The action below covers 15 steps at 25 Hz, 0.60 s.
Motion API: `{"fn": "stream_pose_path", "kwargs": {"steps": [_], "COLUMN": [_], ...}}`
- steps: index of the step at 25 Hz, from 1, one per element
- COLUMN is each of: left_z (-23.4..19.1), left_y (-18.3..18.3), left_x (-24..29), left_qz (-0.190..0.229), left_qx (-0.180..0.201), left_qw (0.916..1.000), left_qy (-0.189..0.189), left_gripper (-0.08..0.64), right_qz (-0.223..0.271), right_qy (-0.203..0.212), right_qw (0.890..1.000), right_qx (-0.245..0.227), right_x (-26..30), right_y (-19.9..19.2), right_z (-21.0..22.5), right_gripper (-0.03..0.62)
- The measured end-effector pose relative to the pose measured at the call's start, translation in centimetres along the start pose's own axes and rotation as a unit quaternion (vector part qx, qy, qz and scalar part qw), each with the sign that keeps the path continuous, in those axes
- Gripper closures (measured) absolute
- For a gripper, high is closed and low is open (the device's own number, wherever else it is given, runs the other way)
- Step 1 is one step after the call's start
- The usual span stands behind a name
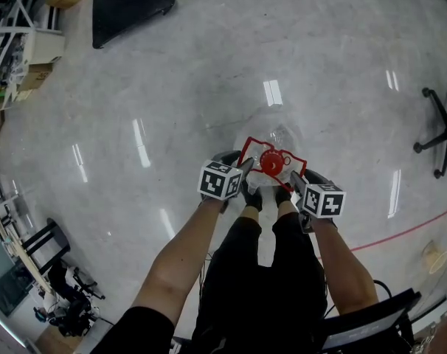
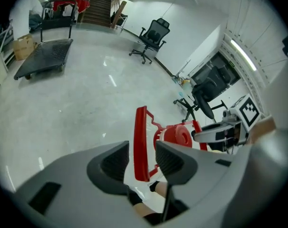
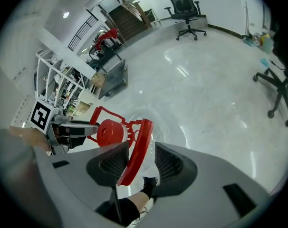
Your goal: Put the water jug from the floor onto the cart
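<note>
The glossy pale floor (image 1: 209,65) carries a clear water jug (image 1: 271,161) with a red cap, standing just in front of the person's feet (image 1: 251,196), a black flat cart (image 1: 127,2) well apart from it, and an office chair (image 1: 439,133) off to one side.

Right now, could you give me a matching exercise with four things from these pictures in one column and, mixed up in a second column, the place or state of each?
Things:
1. left hand-held gripper
2. water jug
3. cart
4. office chair

Places or states:
A. black, upright on a wheeled base
B. on the floor at the person's feet
C. jaws apart, red handle bar between them
D. dark flat platform, far across the floor

Pairs: 1-C; 2-B; 3-D; 4-A
</note>
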<state>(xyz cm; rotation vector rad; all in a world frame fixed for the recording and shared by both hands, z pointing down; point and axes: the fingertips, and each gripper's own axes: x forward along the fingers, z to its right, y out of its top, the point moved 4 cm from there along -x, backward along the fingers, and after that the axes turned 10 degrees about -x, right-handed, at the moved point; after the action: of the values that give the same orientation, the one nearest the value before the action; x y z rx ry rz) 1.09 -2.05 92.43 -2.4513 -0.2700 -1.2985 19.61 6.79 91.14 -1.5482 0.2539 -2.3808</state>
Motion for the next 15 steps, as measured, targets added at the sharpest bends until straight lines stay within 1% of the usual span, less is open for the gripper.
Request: {"fn": "stream_pose_path", "kwargs": {"steps": [1, 2, 3, 5, 7, 9, 11, 15], "left_z": [-0.1, -0.2, -0.1, 0.2, 0.6, 0.7, 0.9, 2.0], "left_y": [-0.2, -0.4, -0.6, -0.7, -0.9, -1.0, -0.6, 0.8], "left_x": [0.4, 0.6, 0.8, 0.9, 0.6, -0.2, -1.7, -6.2], "left_qz": [-0.005, -0.009, -0.011, -0.009, -0.008, -0.001, 0.01, 0.028], "left_qx": [0.0, 0.001, 0.001, -0.009, -0.029, -0.049, -0.065, -0.072], "left_qw": [1.0, 0.9999, 0.9999, 0.9999, 0.9995, 0.9988, 0.9978, 0.997], "left_qy": [0.002, 0.005, 0.006, -0.001, -0.007, -0.002, 0.002, 0.0], "left_gripper": [0.391, 0.424, 0.497, 0.502, 0.502, 0.502, 0.502, 0.502], "right_qz": [0.004, 0.007, 0.011, 0.02, 0.027, 0.031, 0.036, 0.039], "right_qy": [0.003, 0.006, 0.007, 0.007, 0.006, 0.006, 0.011, 0.023], "right_qw": [1.0, 1.0, 1.0, 0.999, 0.999, 0.999, 0.999, 0.999], "right_qx": [0.008, 0.017, 0.025, 0.031, 0.019, 0.005, -0.003, -0.02], "right_x": [0.1, 0.2, 0.1, -0.3, -0.6, -1.0, -1.9, -4.8], "right_y": [-0.1, -0.1, -0.1, 0.2, 0.9, 1.9, 3.3, 6.2], "right_z": [0.0, 0.0, 0.0, 0.1, -0.5, -1.6, -2.6, -5.2], "right_gripper": [0.445, 0.481, 0.489, 0.497, 0.497, 0.498, 0.499, 0.499]}}
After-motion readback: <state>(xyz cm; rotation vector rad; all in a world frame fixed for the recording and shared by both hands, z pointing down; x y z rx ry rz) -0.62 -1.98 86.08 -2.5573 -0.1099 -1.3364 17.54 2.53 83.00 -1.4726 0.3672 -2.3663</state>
